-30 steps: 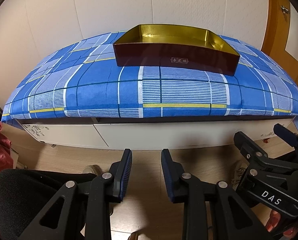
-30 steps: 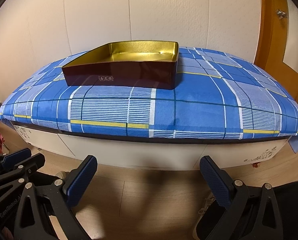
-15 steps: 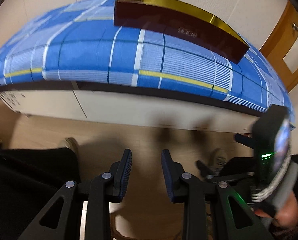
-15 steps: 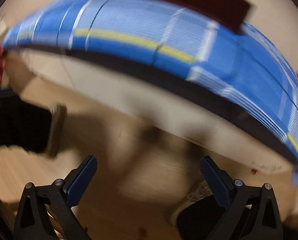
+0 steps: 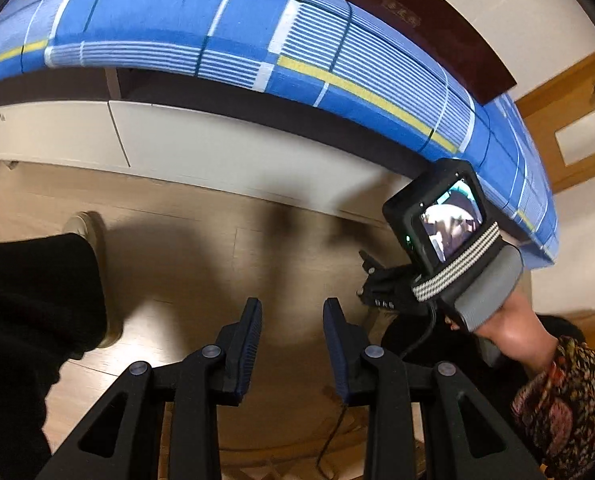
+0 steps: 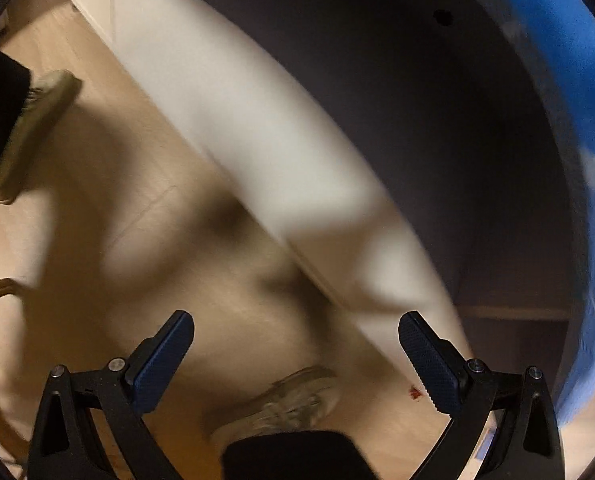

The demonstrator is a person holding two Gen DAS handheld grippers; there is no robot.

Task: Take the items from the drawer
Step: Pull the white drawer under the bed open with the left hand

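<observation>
Left gripper (image 5: 292, 344) narrowly parted, holding nothing, above the floor (image 5: 201, 248). Right gripper (image 6: 296, 354) spread wide, empty, near the white drawer front (image 6: 233, 120) under the blue cloth (image 5: 169, 12).

Before us the drawer fronts (image 5: 225, 148) run side by side beneath the cloth-covered top (image 5: 201, 28), a tray (image 5: 397, 16) sits on that cloth toward the right, and the floor (image 5: 201, 248) lies below.
</observation>
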